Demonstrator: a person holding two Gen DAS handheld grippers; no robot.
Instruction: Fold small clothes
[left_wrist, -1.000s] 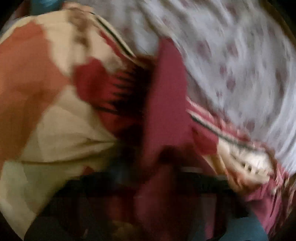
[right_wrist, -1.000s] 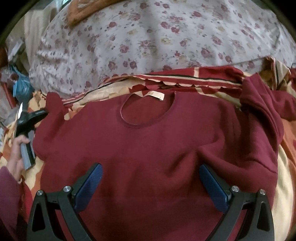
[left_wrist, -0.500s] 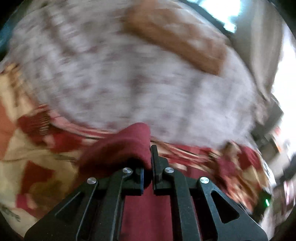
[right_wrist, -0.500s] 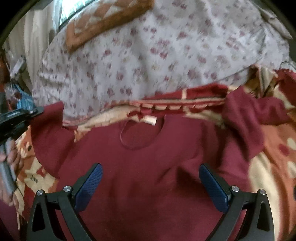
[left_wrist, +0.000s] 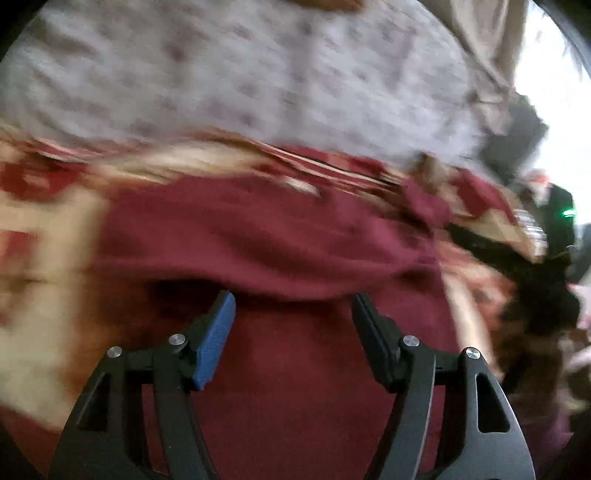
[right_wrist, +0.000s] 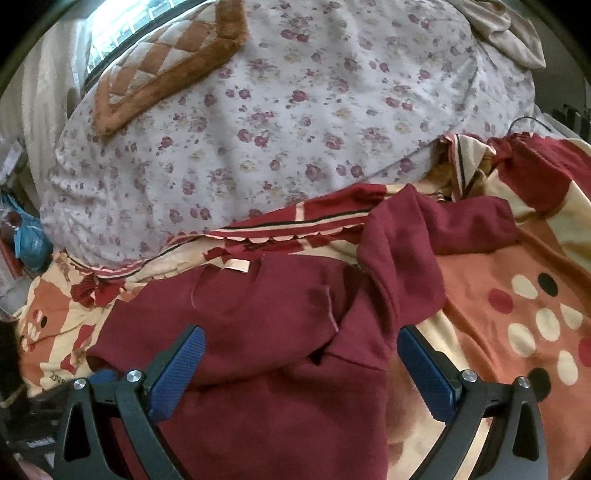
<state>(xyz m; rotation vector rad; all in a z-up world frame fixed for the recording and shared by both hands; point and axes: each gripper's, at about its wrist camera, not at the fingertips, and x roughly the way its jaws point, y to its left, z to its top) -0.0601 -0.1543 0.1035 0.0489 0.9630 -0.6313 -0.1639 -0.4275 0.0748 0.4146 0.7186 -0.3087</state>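
Note:
A small maroon sweater (right_wrist: 266, 325) lies on a patterned blanket (right_wrist: 517, 295). Its left sleeve is folded across the chest, covering most of the neckline; a cream label (right_wrist: 236, 264) shows at the collar. Its right sleeve (right_wrist: 443, 225) lies crumpled out to the right. My right gripper (right_wrist: 301, 369) is open and empty, hovering over the sweater's lower body. My left gripper (left_wrist: 291, 325) is open and empty just above the folded sleeve (left_wrist: 258, 236); that view is blurred. The right gripper's black frame shows at the right edge of the left wrist view (left_wrist: 535, 280).
A big floral-print quilt (right_wrist: 295, 110) is heaped behind the sweater, with a brown-and-cream checked cushion (right_wrist: 162, 70) on top. A blue item (right_wrist: 29, 240) and clutter sit at the far left. The blanket stretches to the right with a dot pattern.
My left gripper carried the left sleeve across the chest, then opened and let it go. The right gripper stayed open and shifted right.

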